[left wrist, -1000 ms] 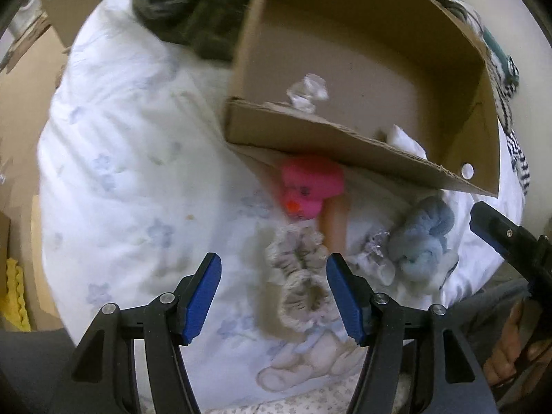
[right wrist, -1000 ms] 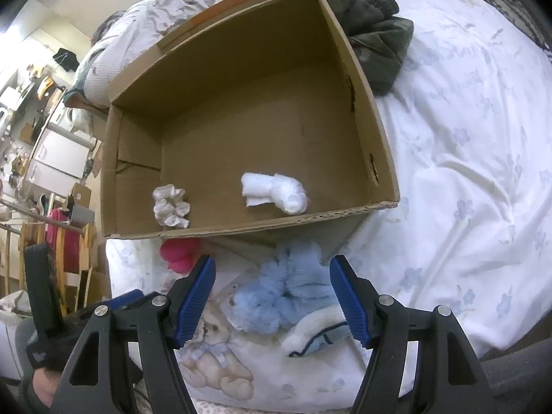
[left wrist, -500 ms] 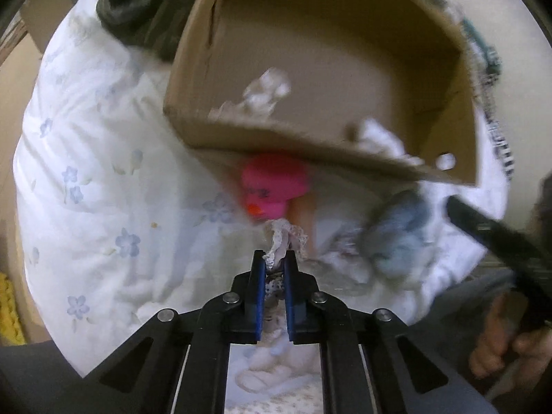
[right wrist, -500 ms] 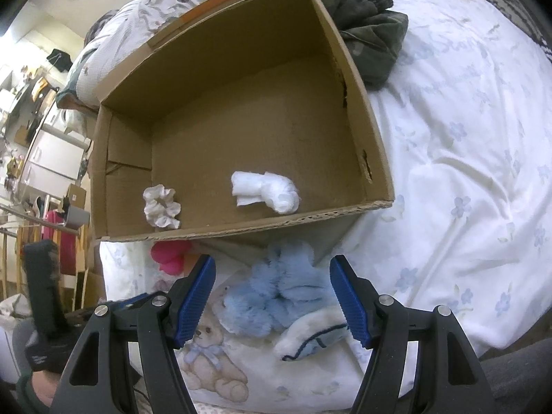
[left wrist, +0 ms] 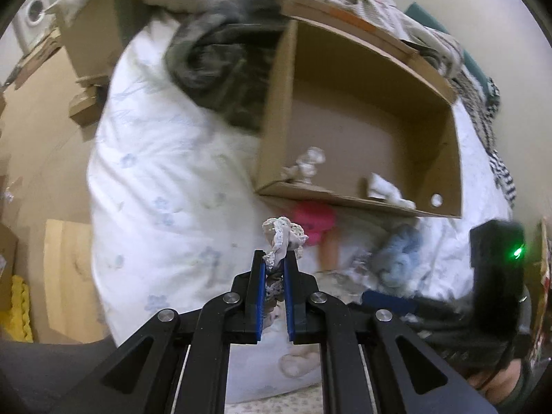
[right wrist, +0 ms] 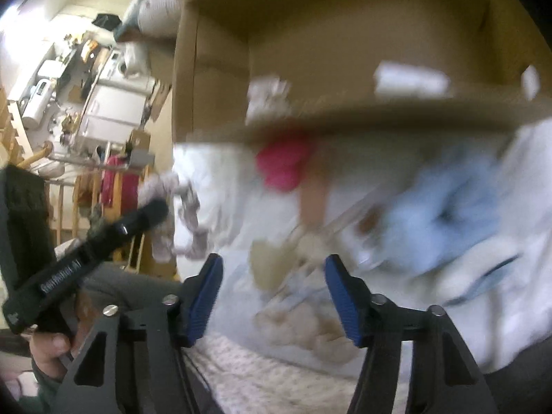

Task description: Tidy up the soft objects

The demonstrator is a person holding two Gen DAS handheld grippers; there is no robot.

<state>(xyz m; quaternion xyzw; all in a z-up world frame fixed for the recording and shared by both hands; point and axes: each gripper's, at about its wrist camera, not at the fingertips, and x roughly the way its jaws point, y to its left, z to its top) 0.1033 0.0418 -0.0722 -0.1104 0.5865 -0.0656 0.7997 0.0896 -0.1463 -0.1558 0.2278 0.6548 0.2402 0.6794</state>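
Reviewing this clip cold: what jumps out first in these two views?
The left gripper is shut on a lacy scrunchie, held up above the floral bedding. Behind it sits an open cardboard box holding two white soft items, with a pink toy and a fluffy blue scrunchie on the bedding in front of it. The right gripper is open and empty, its view blurred.

Floral white bedspread [left wrist: 145, 172], cream wall [left wrist: 483, 27], cluttered shelves [right wrist: 69, 79]
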